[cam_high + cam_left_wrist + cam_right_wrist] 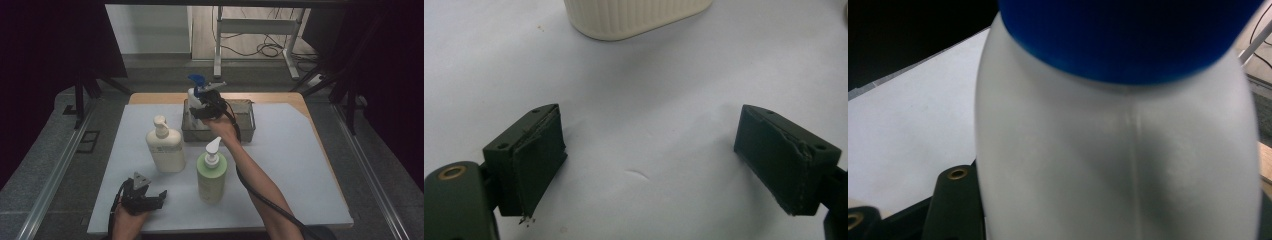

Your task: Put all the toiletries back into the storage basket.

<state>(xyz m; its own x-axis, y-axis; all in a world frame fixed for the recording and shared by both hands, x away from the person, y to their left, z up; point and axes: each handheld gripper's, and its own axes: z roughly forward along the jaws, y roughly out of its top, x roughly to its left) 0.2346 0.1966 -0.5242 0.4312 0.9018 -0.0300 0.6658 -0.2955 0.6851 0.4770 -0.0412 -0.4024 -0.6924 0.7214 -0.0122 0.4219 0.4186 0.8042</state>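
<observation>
A white bottle with a blue pump top [194, 95] stands upright at the left end of a wire basket [247, 117] at the back of the table. My right gripper [202, 107] is shut on its body from the near side. In the right gripper view the bottle [1118, 150] sits right against the camera and hides the jaws. My left gripper [150, 200] rests low over the white mat [290, 165] at the front left. Its jaws stand wide open with bare mat between them in the left gripper view [649, 165].
A cream pump bottle [165, 147] stands left of centre, and its ribbed base [634, 17] lies just ahead of the left jaws. A green pump bottle [211, 175] stands mid-table under the right forearm. Dark frame rails flank the table.
</observation>
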